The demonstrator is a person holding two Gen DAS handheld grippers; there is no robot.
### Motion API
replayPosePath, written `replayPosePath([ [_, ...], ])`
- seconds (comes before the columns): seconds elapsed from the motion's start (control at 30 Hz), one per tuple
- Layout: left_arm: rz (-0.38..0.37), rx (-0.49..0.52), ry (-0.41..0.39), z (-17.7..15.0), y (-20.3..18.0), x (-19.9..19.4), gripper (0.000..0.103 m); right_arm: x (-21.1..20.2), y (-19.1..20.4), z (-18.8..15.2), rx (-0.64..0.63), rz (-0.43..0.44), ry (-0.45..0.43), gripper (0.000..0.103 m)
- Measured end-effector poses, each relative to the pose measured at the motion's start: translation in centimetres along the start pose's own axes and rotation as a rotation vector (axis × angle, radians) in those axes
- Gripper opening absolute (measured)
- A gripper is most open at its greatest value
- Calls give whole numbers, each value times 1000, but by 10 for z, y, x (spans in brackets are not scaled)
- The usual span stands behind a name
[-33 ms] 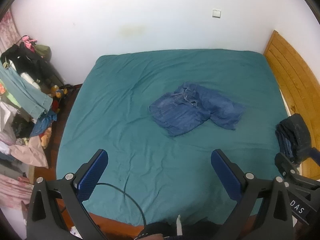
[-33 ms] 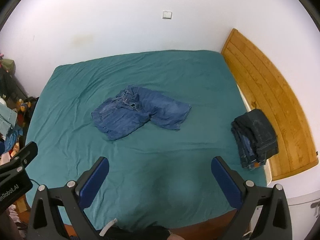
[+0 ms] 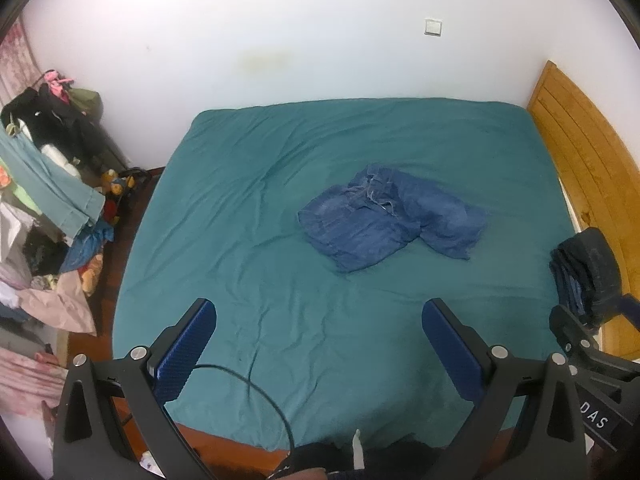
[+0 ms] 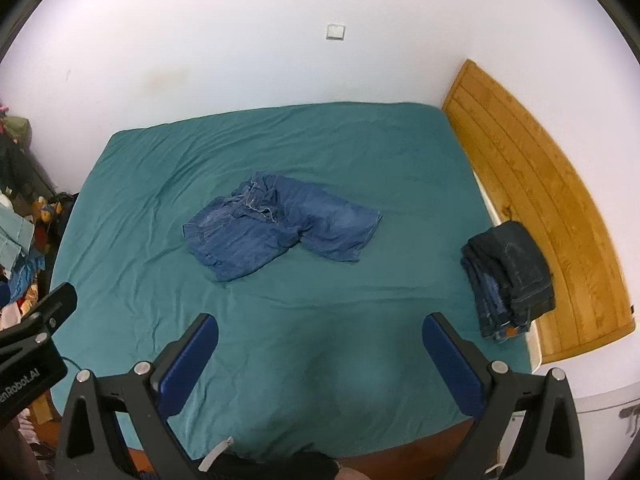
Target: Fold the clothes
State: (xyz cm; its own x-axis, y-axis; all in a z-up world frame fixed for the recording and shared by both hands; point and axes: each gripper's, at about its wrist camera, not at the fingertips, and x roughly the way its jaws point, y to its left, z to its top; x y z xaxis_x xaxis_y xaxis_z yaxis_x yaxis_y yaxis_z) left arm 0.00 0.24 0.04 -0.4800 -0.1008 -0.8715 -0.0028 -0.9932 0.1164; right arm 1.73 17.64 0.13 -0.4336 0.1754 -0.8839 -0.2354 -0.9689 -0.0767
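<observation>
The bed (image 3: 248, 240) in its teal sheet fills mid-frame. Crumpled denim shorts (image 3: 390, 222) lie centre — folded dark jeans (image 4: 508, 276) sit at the right edge. My left claw (image 3: 318, 346) and right claw (image 4: 320, 360) hover low in frame, both spread, holding nothing.

Faded blue denim shorts (image 3: 390, 220) on teal sheet (image 3: 248, 264); dark navy folded jeans (image 4: 510, 276).

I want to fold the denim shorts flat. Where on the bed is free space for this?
Bare sheet lies between the denim shorts and both open grippers, and left of the shorts. The folded jeans stack crowds the headboard side.
</observation>
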Motion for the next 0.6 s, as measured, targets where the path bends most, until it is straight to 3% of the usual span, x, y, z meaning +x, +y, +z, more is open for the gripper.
replayPosePath([
  [0.23,-13,-17,-15,1,-9,-2,103,-1,16,-7,52,90,63,103],
  [0.33,-33,-29,-2,4,2,-4,103,4,-6,-13,61,123,50,103],
  [0.37,-37,-29,5,3,5,-4,103,12,-28,-14,55,114,45,103],
  [0.43,-38,-27,19,3,5,-2,103,4,2,-19,19,36,24,103],
  [0.6,-36,-20,18,-7,8,-1,103,-2,9,-16,33,35,34,103],
])
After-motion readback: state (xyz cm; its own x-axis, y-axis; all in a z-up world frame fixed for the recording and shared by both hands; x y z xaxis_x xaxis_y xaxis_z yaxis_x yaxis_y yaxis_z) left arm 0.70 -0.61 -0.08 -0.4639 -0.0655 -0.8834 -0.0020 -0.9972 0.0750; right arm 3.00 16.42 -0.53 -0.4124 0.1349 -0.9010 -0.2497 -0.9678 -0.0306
